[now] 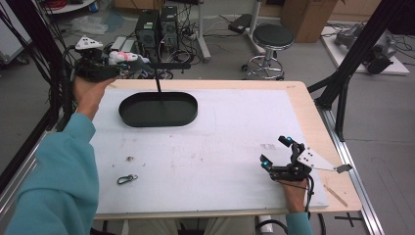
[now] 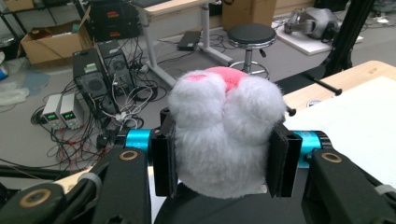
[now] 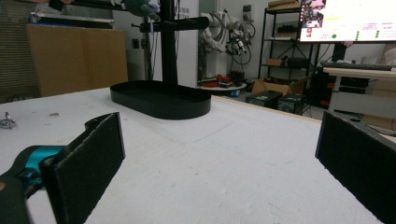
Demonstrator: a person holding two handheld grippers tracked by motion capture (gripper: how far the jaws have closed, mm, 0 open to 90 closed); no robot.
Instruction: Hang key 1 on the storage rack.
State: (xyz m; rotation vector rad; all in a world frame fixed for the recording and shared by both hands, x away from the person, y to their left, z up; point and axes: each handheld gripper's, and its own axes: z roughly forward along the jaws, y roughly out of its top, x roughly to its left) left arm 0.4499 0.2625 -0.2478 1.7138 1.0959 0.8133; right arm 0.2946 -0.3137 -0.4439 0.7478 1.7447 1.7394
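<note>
While the high view counts one table point(image 1: 303, 105) covered by one white sheet point(image 1: 220, 137), it also shows one black oval tray point(image 1: 158, 109) lying toward the far left part of that sheet, with one thin black stand point(image 1: 159, 78) rising from the tray and carrying a horizontal bar at its top. Two grippers are in use. Held up in the air beyond the far left corner of the table, near the top bar of the stand, the left gripper point(image 1: 128, 62) is clamped on one white plush toy point(image 2: 226, 135) with pink patches; the left gripper view shows this closely, the two black pads pressing the toy from both sides, and behind it the floor with computer cases, cables and one round black stool point(image 2: 253, 35). Low over the near right part of the sheet, well apart from the tray, is the right gripper point(image 1: 277, 152), with its jaws wide apart and nothing between them. From its low angle the right gripper view shows the side wall of the tray and the stand post, and far behind one lit monitor point(image 3: 348, 19). One small metal clip point(image 1: 126, 179) lies on the near left part of the sheet.
</note>
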